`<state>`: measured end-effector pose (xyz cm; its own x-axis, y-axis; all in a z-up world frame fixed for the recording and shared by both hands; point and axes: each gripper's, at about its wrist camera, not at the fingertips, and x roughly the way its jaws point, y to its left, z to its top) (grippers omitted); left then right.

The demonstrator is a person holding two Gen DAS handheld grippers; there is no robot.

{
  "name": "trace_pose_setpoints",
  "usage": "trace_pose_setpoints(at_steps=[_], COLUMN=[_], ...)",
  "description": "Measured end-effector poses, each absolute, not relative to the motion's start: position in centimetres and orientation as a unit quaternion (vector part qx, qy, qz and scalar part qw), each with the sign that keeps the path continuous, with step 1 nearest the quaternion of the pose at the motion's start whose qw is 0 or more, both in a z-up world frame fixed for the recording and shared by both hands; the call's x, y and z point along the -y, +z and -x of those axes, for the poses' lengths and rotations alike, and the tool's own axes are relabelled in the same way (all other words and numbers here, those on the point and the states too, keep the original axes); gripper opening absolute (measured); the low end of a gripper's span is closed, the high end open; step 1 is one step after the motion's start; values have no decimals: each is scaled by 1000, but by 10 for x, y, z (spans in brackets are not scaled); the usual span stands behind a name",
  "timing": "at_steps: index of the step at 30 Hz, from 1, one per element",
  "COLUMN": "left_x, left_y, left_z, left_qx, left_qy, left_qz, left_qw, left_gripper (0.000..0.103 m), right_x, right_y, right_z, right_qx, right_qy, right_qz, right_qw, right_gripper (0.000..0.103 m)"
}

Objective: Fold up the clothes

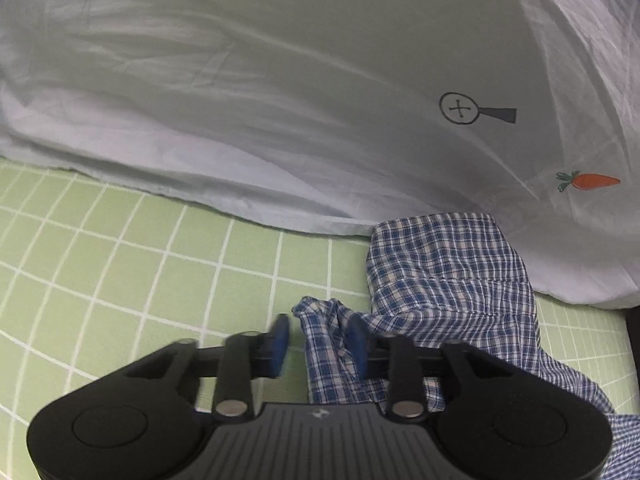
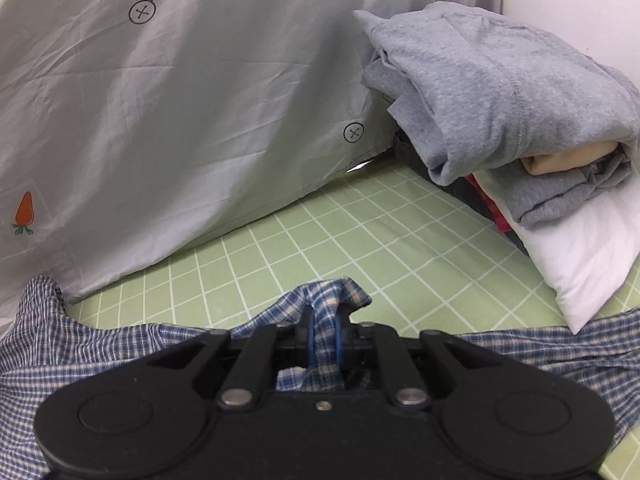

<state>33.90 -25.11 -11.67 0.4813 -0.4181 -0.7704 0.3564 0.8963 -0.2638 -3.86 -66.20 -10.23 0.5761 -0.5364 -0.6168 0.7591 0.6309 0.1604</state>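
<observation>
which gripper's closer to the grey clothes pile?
Right. The grey clothes pile lies ahead-right of the right gripper, which pinches the plaid shirt. The left gripper view doesn't show the pile.

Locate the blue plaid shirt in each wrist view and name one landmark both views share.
Left wrist view: blue plaid shirt lies lower right, a fold reaching between the fingers.
Right wrist view: the shirt spans the bottom, a fold pinched at centre.
Shared landmark: the orange carrot print on the pale duvet.

The plaid shirt [image 2: 120,344] runs hidden beneath the right claw [image 2: 324,336].
</observation>
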Motion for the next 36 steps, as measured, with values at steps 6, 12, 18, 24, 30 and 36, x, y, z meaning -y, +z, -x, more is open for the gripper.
trace_pose_setpoints(at_steps=[6,12,18,24,30,36], left_x=[211,170,132,103,85,78], left_y=[-60,-41,-65,-86,-92,-91], left_z=[-304,-203,-105,-28,19,40], left_qx=[-430,-434,-470,-499,-502,-506], left_qy=[-217,-207,-202,-192,-162,-169], left_qz=[75,66,42,29,48,33], left_qw=[873,874,858,844,848,845], left_gripper=[83,87,87,87,87,87], right_x=[630,536,436,390,384,386], right_y=[-75,-47,-64,-94,-97,-97], right_z=[53,85,117,152,191,219], right_qx=[-227,-219,-281,-334,-342,-333], right_qy=[-327,-223,-138,-104,-85,-158], right_qz=[-206,-148,-72,-137,-166,-208], right_qw=[894,938,947,927,921,906], right_gripper=[10,10,10,13,46,91])
